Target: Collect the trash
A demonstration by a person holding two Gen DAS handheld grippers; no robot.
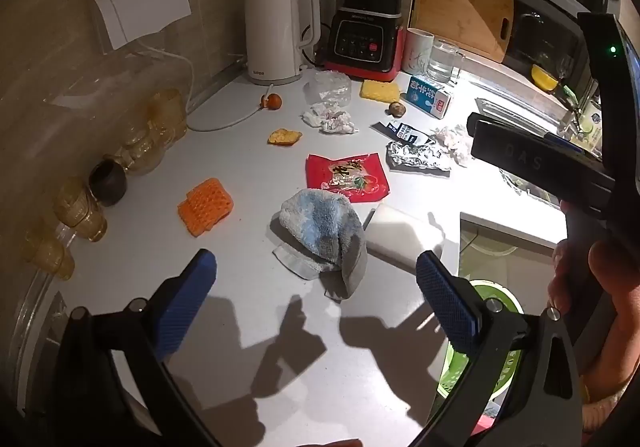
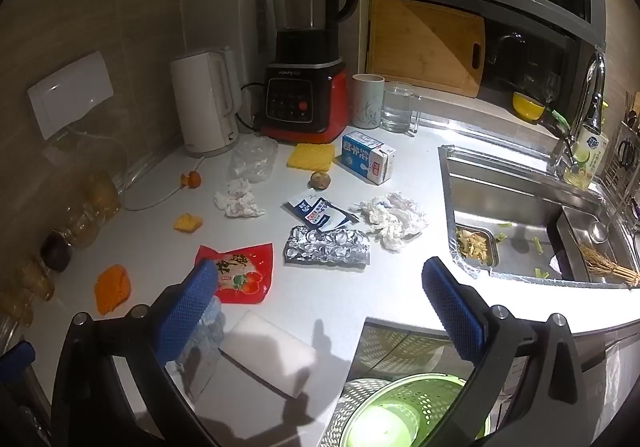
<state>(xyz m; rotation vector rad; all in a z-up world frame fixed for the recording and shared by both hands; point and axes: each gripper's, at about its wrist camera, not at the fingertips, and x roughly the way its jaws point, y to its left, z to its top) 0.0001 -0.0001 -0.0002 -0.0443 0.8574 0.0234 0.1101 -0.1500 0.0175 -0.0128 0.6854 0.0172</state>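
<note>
Kettle (image 2: 206,103) and blender (image 2: 306,59) at table (image 2: 400,287) rear, milk carton (image 2: 368,161) right of blender, foil (image 2: 326,247) at centre, snack packet (image 2: 244,273) to its left, sink (image 2: 520,215) at right, bin (image 2: 400,413) below table edge.

The right tongs (image 2: 320,287) hide part of the red packet (image 2: 244,271) behind their left finger. The green basket (image 2: 404,407) below them is cut off by the edge. Print on the milk carton (image 2: 368,161) beyond is too small to read.

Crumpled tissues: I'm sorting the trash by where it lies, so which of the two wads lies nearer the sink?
The larger wad, beside the crumpled foil, lies nearer the sink; the smaller wad lies near the kettle.
</note>
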